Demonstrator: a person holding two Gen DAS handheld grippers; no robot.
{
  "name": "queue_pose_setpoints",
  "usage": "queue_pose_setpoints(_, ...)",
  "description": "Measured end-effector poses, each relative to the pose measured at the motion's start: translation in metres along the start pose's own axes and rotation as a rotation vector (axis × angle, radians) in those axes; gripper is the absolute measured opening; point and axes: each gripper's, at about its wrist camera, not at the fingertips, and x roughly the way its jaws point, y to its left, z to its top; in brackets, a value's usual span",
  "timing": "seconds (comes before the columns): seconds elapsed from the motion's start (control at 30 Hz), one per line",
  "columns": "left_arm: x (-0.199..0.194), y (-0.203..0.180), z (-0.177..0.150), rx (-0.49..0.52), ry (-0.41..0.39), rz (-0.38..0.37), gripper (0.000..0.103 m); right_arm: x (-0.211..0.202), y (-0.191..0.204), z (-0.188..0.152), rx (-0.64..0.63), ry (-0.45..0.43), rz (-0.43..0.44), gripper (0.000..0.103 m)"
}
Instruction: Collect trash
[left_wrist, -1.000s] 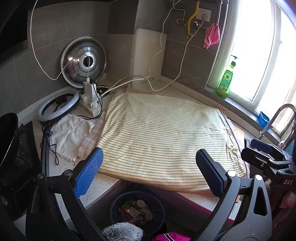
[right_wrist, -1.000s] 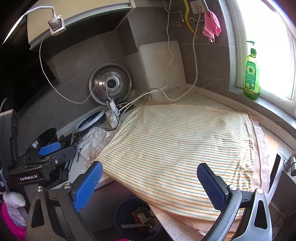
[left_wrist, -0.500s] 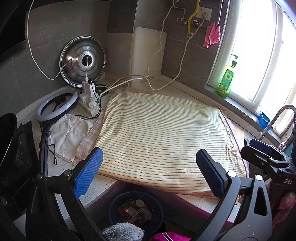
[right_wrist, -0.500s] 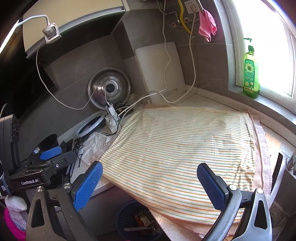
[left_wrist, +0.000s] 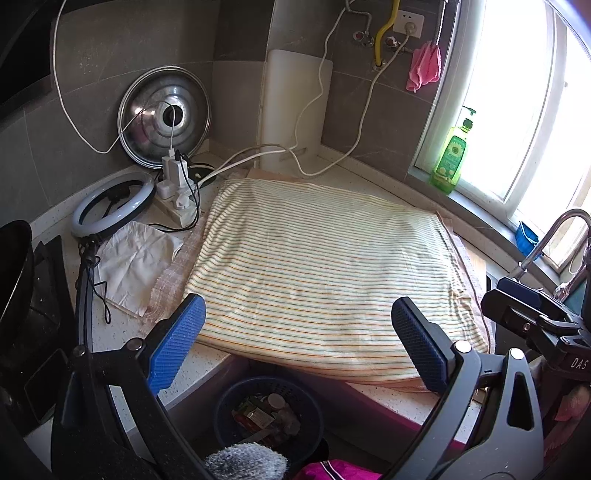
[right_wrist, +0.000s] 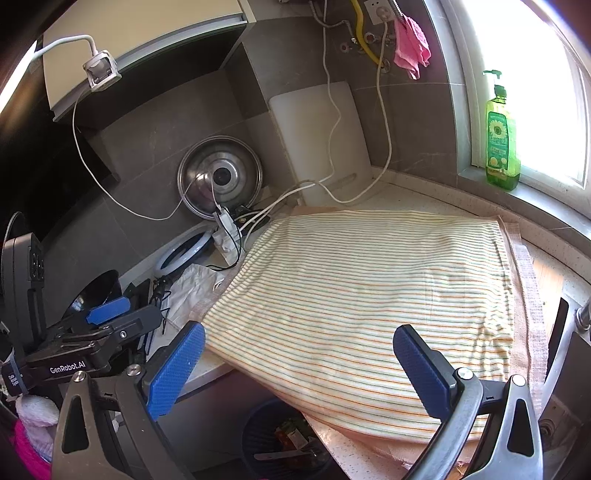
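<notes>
Both claws are wide open w/ nothing in them. The left gripper (left_wrist: 295, 343) hangs over the front edge of the counter (left_wrist: 110, 347), its blue pads (left_wrist: 175, 345) far apart. The right gripper (right_wrist: 297, 363) hangs over the same front edge, a bit more to the right, pads spread the same way.

The trash (left_wrist: 264, 413) is in a dark round trash bin (left_wrist: 225, 400) on the floor, right under the counter's front edge. It looks like wrappers & a small round lid, but it's too dim to tell more. In the right view the bin (right_wrist: 255, 430) peeks out below the cloth's hanging corner.

A big striped cloth (left_wrist: 321, 273) covers the middle of the counter, on top of a pinkish towel (left_wrist: 173, 273) that sticks out at the left side. Near the counter's left edge lies a crumpled white cloth (left_wrist: 133, 262). Just behind it is a ring light (left_wrist: 112, 203), & next to that a power strip (left_wrist: 177, 199) w/ white plugs. In the back left corner a shiny pot lid (left_wrist: 164, 116) leans on the wall. A white cutting board (left_wrist: 291, 110) stands at the back edge. A green dish soap bottle (left_wrist: 450, 157) sits on the window sill at the back right. A faucet (left_wrist: 550, 240) curves up at the right edge.
</notes>
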Motion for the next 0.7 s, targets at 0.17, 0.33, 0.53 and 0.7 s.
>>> queue_pose_setpoints(0.17, -0.0013, 0.0000, 0.0002, -0.011, -0.001, -0.008, 0.102, 0.0012, 0.0009, 0.0003, 0.002, 0.003, 0.005, 0.103)
queue_pose_setpoints(0.33, -0.0035, -0.0002, 0.0015, -0.018, -0.002, -0.010, 0.102, 0.0019, 0.0030, 0.0010, 0.004, 0.003, 0.012, 0.103)
queue_pose_setpoints(0.53, -0.0052, -0.0014, 0.0025, -0.019, -0.005, -0.011, 0.102, 0.0030, 0.0060, 0.0014, -0.002, 0.003, 0.018, 0.103)
queue_pose_setpoints(0.7, -0.0056, -0.0019, 0.0024, -0.025, 0.004, -0.020, 0.102, 0.0028, 0.0065, 0.0015, 0.000, 0.003, 0.020, 0.103)
